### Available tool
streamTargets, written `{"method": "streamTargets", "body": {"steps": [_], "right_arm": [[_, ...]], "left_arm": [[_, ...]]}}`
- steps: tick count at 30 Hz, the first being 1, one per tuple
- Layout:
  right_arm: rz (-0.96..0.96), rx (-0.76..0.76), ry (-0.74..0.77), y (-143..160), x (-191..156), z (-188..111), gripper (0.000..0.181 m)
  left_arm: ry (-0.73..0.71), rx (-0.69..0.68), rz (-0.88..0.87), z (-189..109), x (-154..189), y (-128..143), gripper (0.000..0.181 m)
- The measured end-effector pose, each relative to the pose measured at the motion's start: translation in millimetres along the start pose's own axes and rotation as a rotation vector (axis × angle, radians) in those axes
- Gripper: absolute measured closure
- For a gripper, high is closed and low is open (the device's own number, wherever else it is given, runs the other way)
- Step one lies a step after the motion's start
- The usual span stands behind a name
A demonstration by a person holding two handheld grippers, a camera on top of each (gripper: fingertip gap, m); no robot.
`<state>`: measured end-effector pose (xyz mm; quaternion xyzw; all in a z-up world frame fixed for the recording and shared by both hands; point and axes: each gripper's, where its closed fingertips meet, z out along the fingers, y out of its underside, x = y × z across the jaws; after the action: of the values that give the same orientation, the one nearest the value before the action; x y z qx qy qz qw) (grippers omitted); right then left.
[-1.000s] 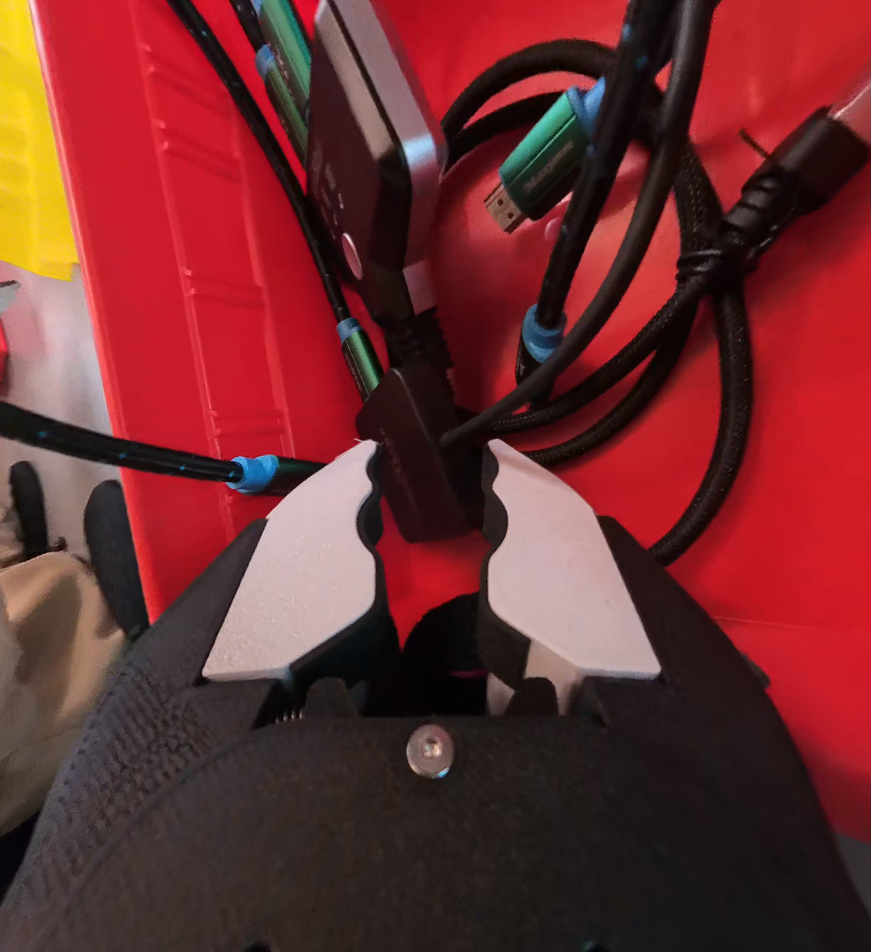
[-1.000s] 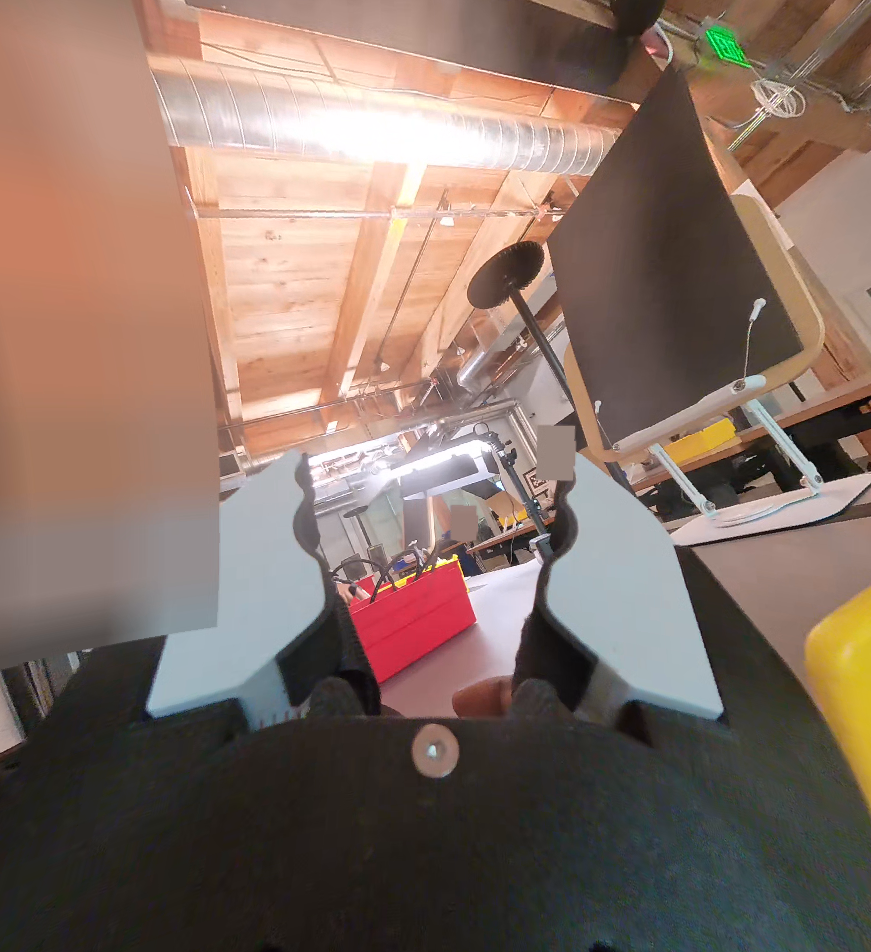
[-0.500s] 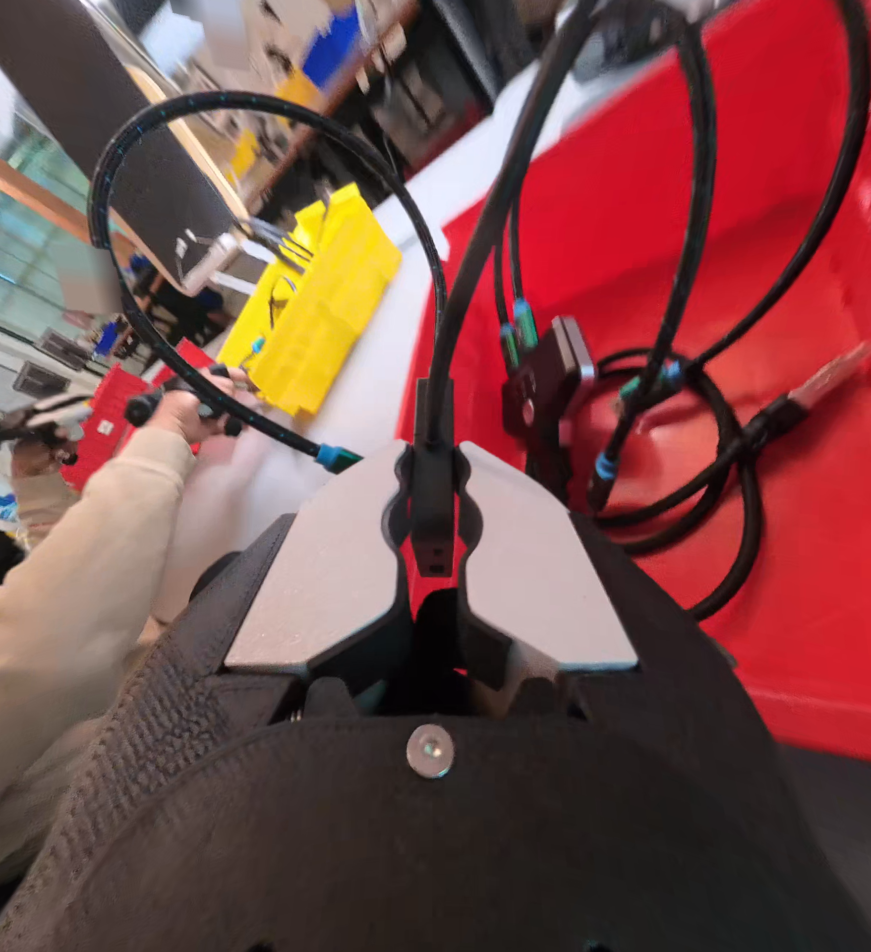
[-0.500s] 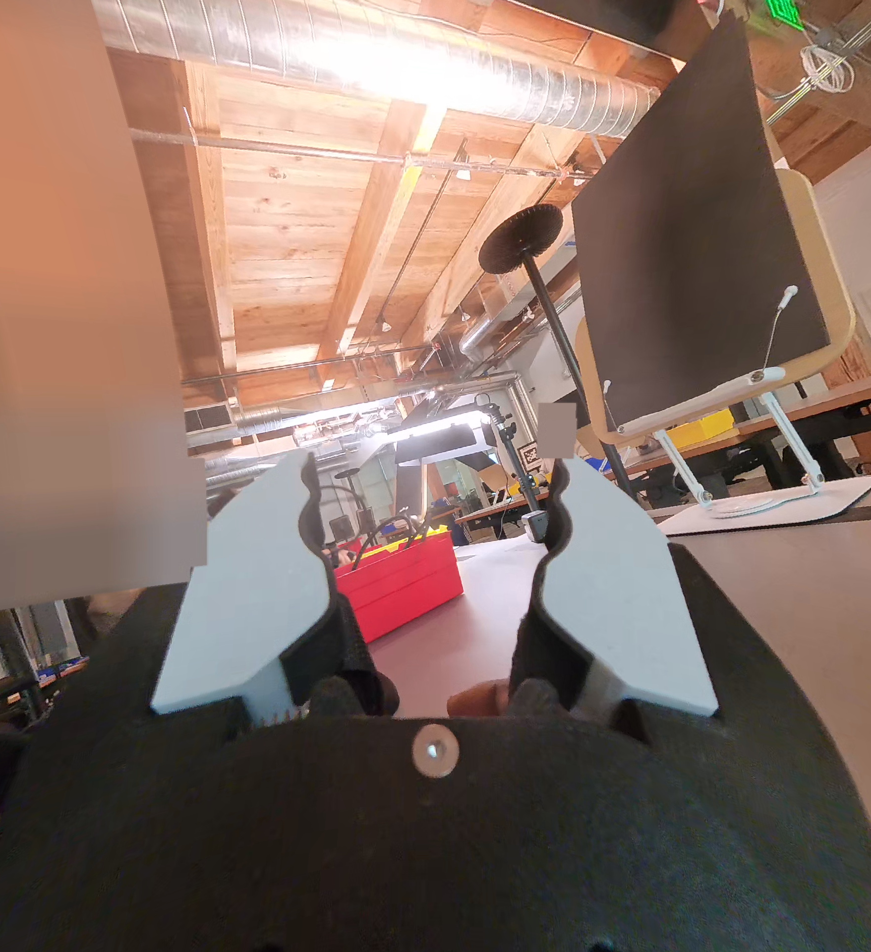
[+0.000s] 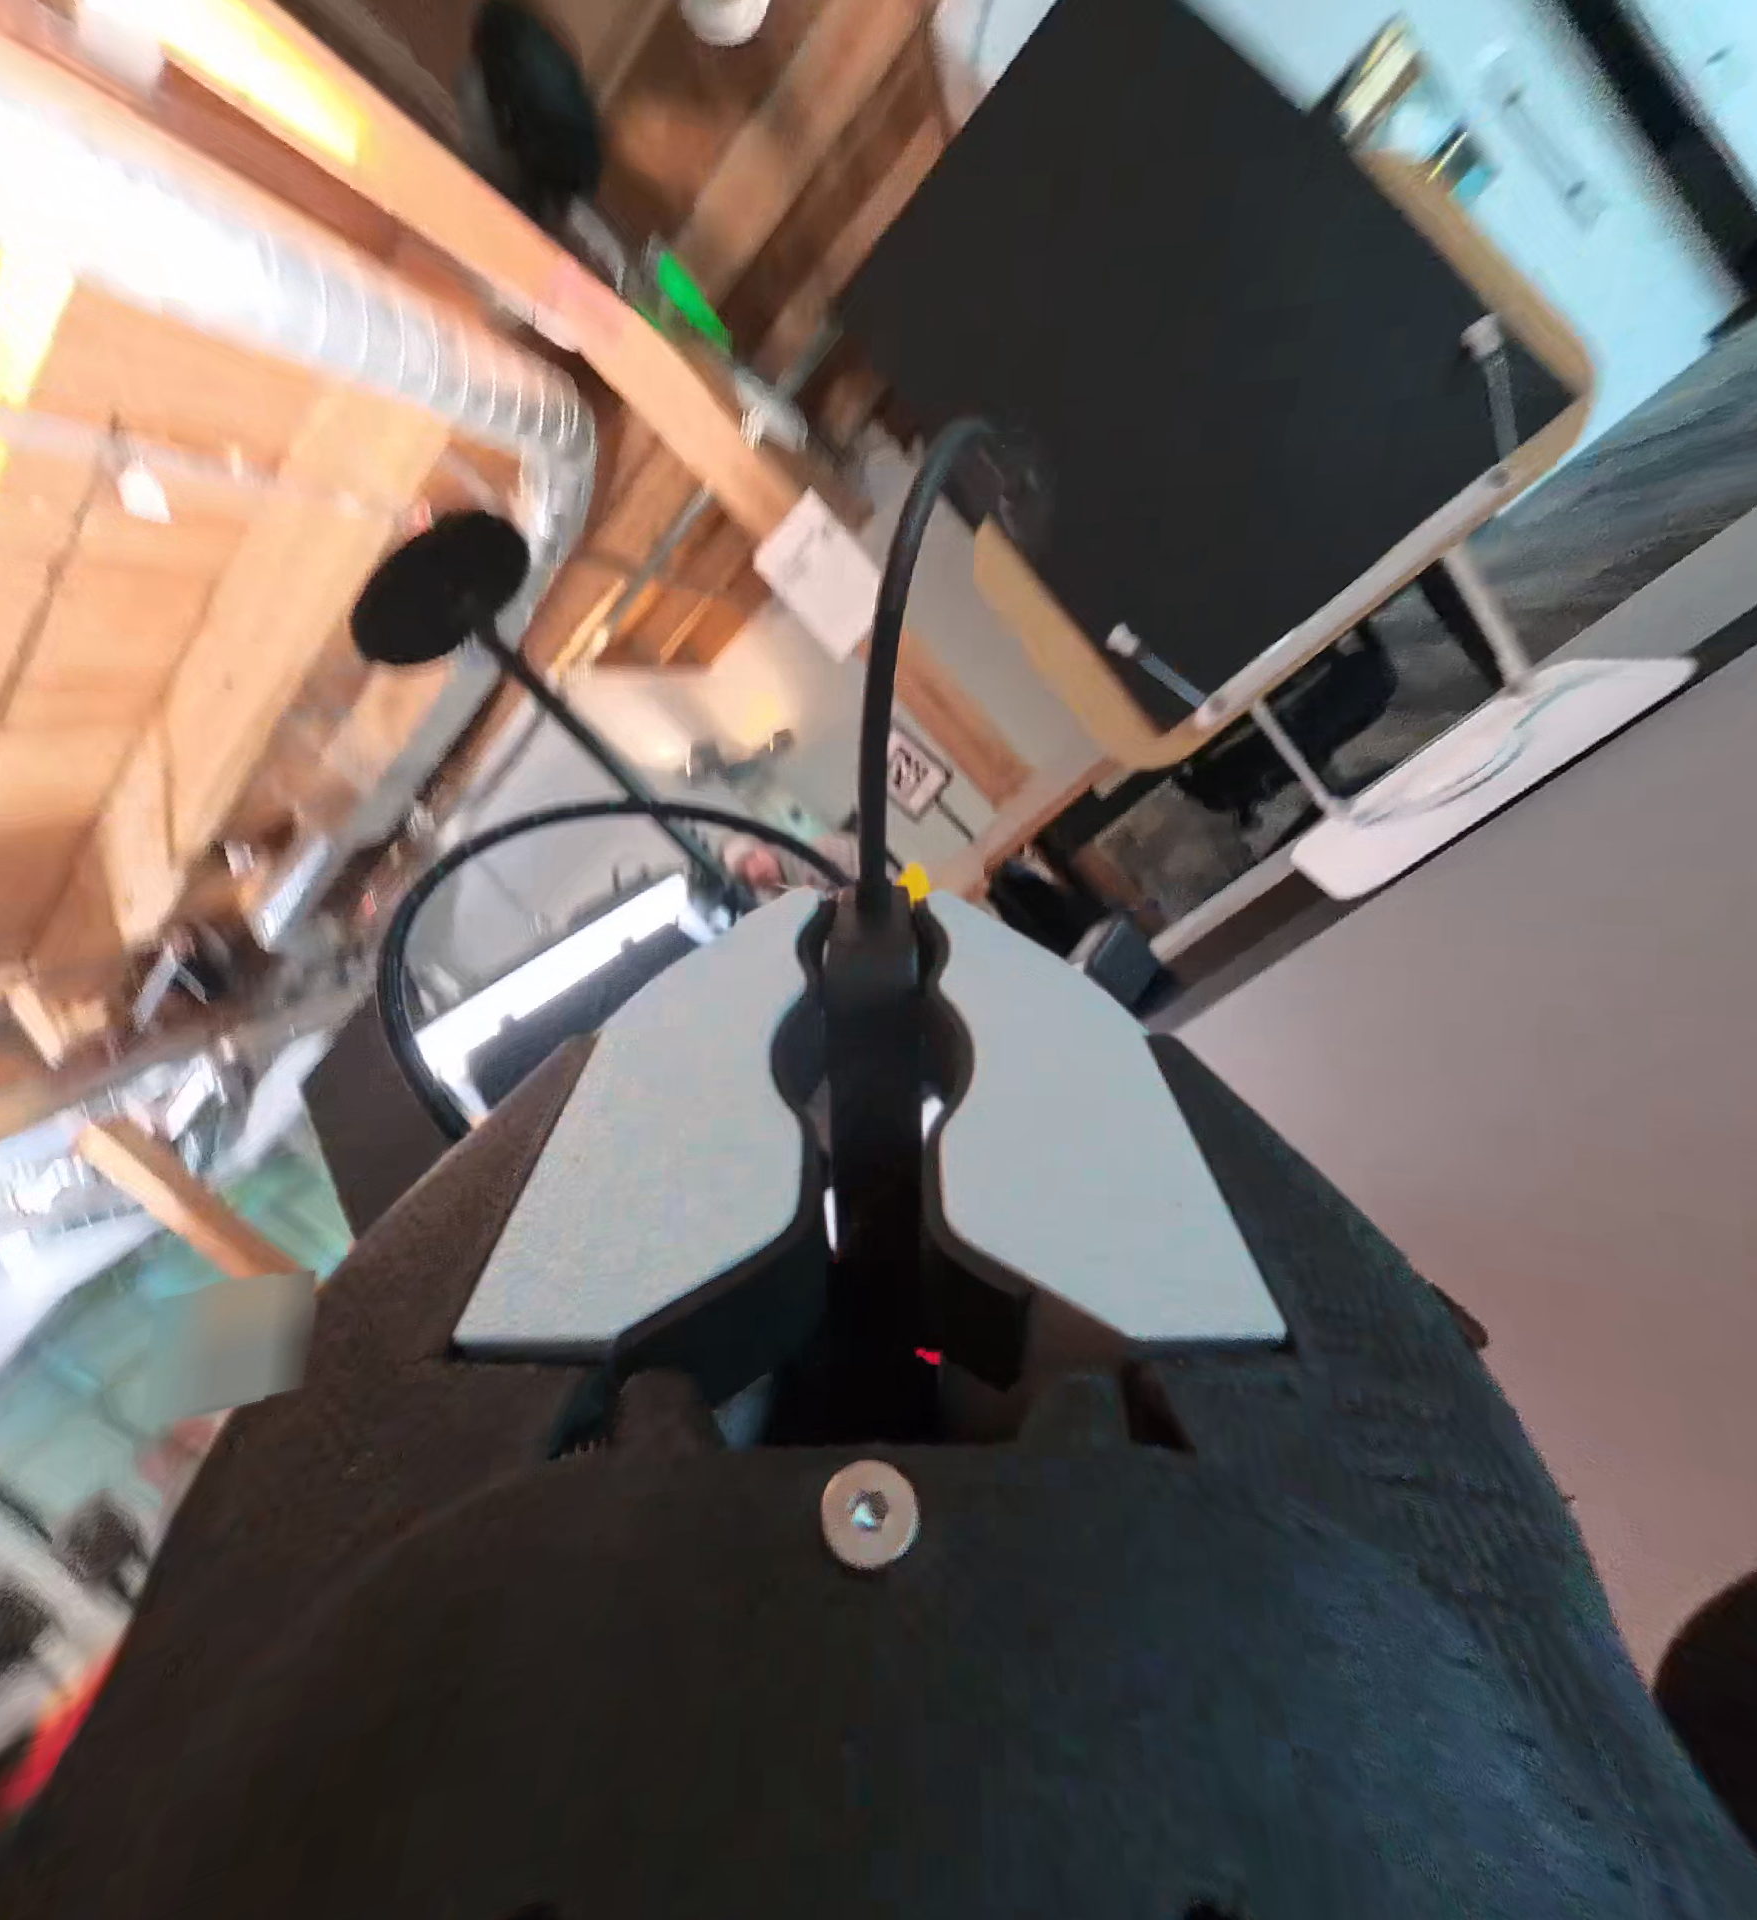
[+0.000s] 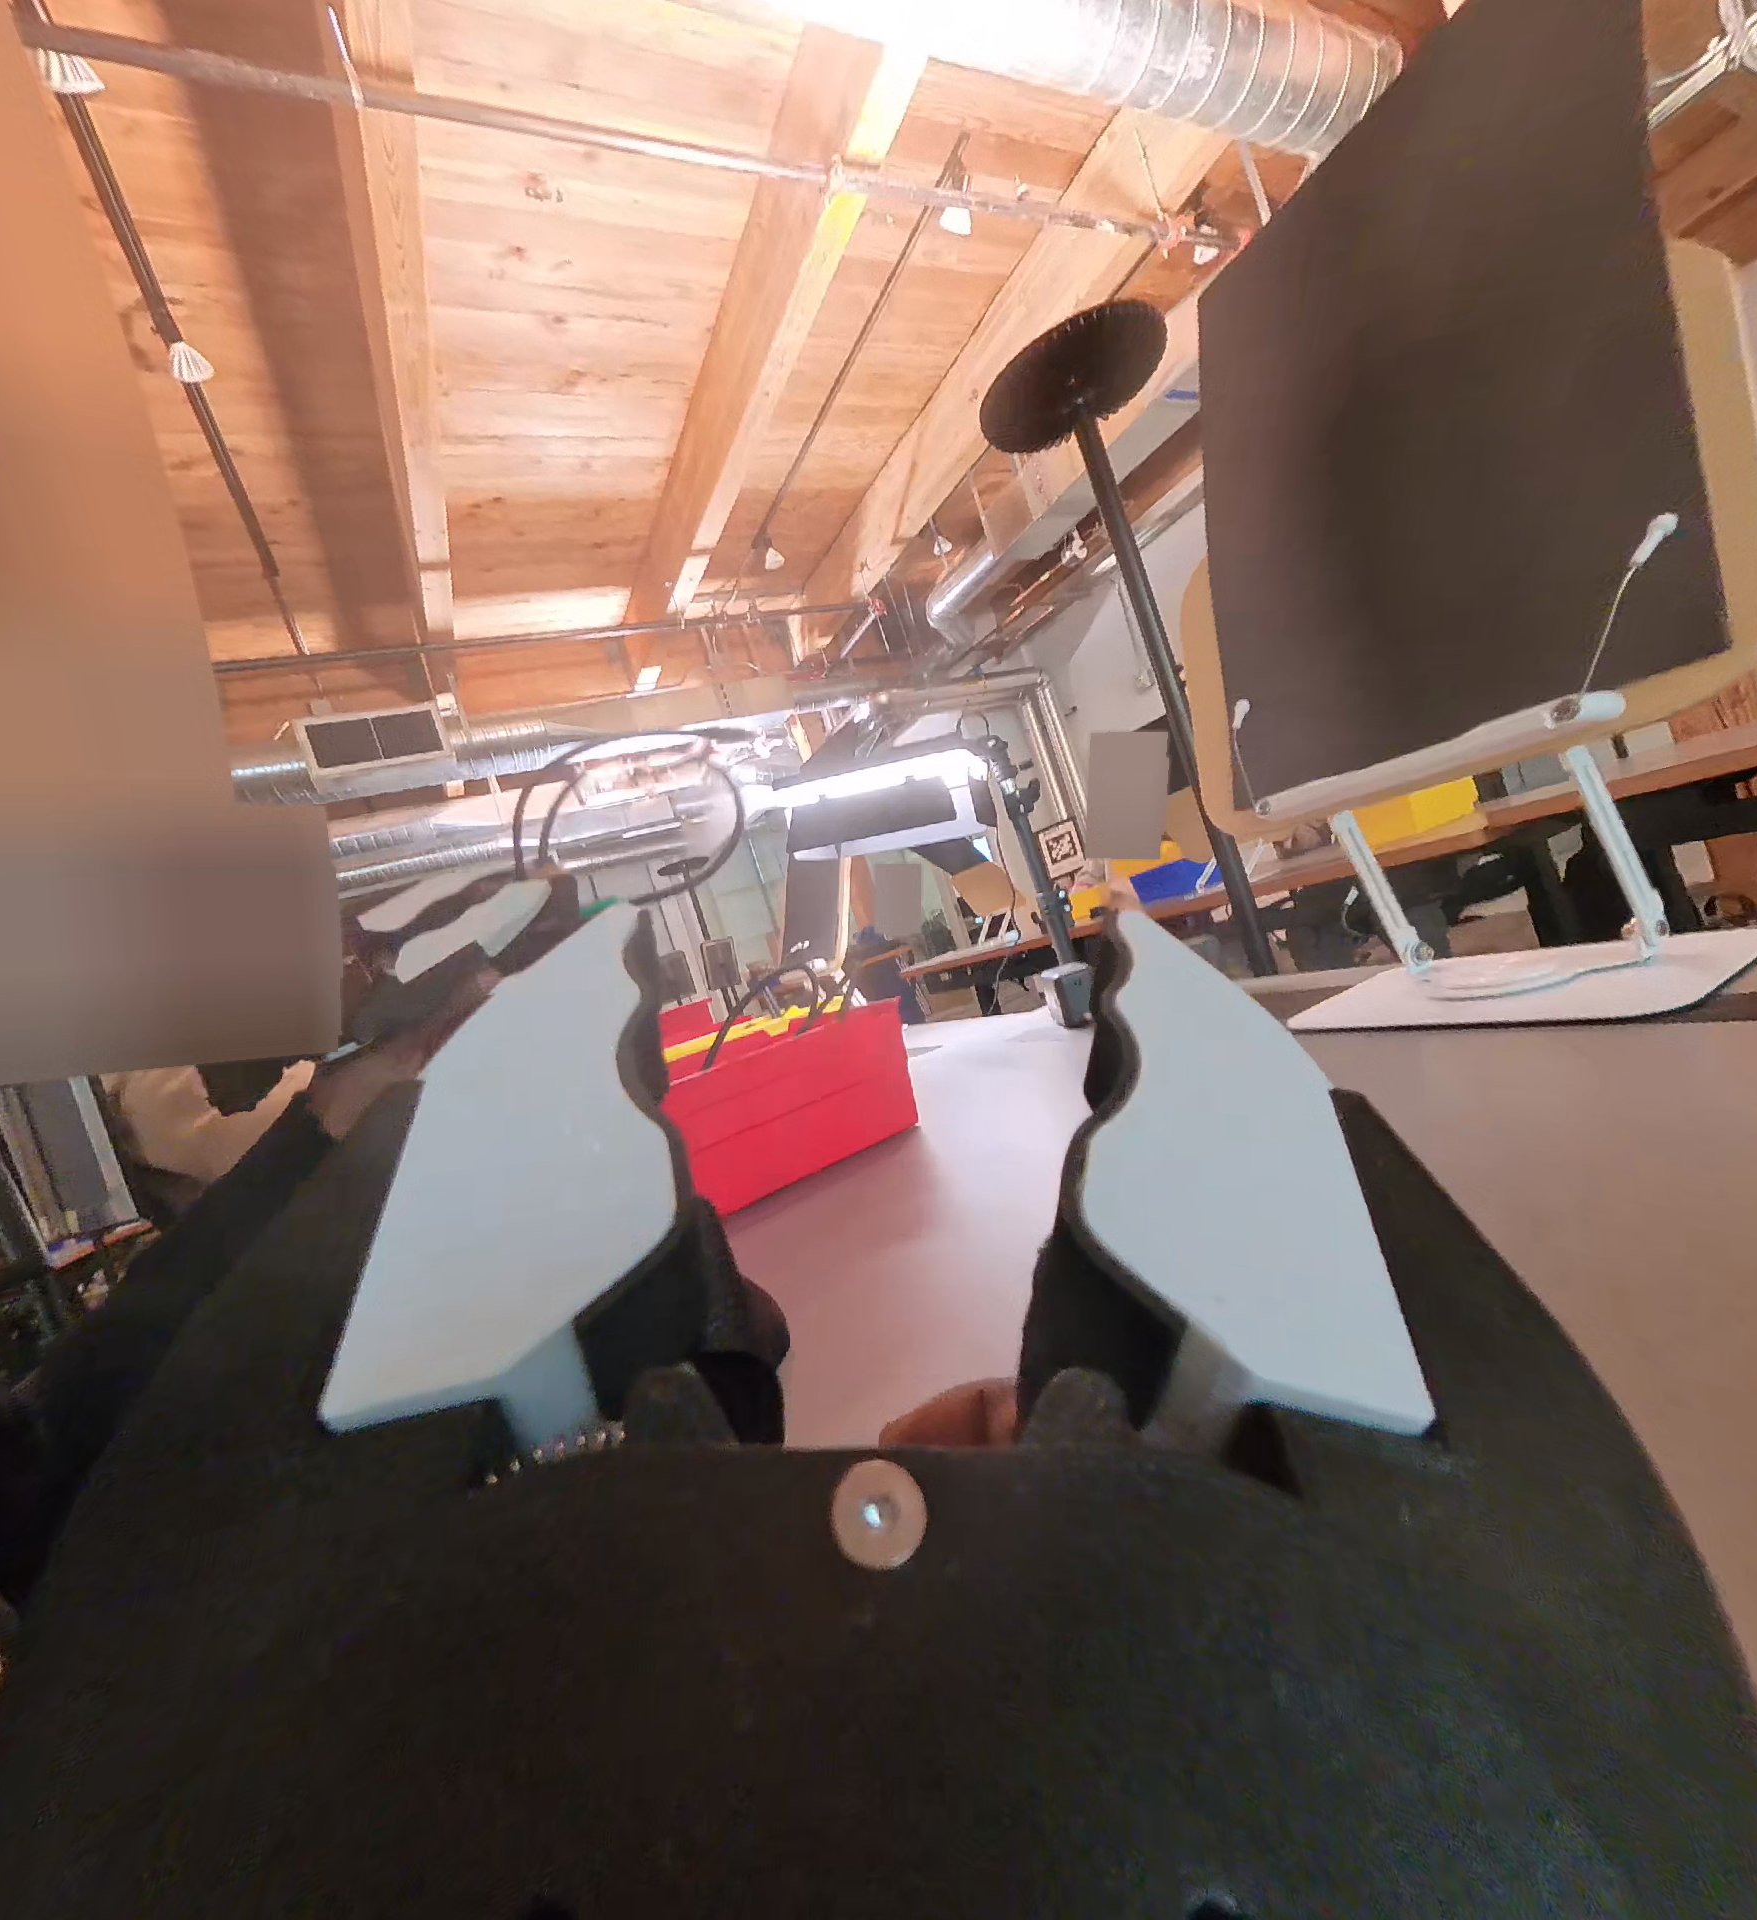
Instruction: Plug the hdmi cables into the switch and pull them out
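Observation:
My left gripper (image 5: pixel 869 914) is shut on a black HDMI plug (image 5: pixel 869 1049). It holds the plug up in the air, facing the room. The plug's black cable (image 5: pixel 879 665) rises from the fingertips and a second loop (image 5: pixel 417 935) curves off to the left. My right gripper (image 6: pixel 876 920) is open and empty above the grey table (image 6: pixel 1476 1195), facing a red bin (image 6: pixel 801 1091) with cables sticking out. The left gripper (image 6: pixel 458 920) also shows in the right wrist view at the left, with cable loops (image 6: pixel 635 821) above it. The switch is not in view.
A black panel on a white stand (image 6: pixel 1456 468) stands at the right on the table, and it also shows in the left wrist view (image 5: pixel 1165 364). A black pole with a round disc (image 6: pixel 1071 379) rises behind the table. A yellow bin (image 6: pixel 749 1034) sits behind the red one.
My left gripper closed on the black plug in the red bin and lifted it up and out, swinging to face the room. My right gripper stayed open and tilted down a little.

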<state>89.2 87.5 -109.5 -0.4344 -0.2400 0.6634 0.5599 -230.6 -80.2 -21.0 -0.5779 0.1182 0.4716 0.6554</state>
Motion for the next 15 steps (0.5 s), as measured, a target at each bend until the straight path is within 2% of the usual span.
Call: {"method": "streamTargets", "body": {"steps": [2, 6, 10, 15], "right_arm": [[0.037, -0.041, 0.005, 6.5, -2.6, 5.0, 0.103], [0.306, -0.169, -0.096, 36.1, -31.5, 21.4, 0.109], [0.573, -0.238, -0.321, 50.4, -70.5, 32.9, 0.106], [0.667, -0.205, -0.344, 50.7, -67.3, 51.6, 0.119]], "left_arm": [[0.020, 0.092, 0.145, 1.3, 31.6, -29.7, 0.168], [0.029, 0.332, 0.392, -8.9, 90.3, -92.5, 0.168], [0.109, 0.545, 0.433, -29.0, 141.3, -140.2, 0.168], [0.223, 0.683, 0.414, -49.8, 185.6, -166.6, 0.168]]}}
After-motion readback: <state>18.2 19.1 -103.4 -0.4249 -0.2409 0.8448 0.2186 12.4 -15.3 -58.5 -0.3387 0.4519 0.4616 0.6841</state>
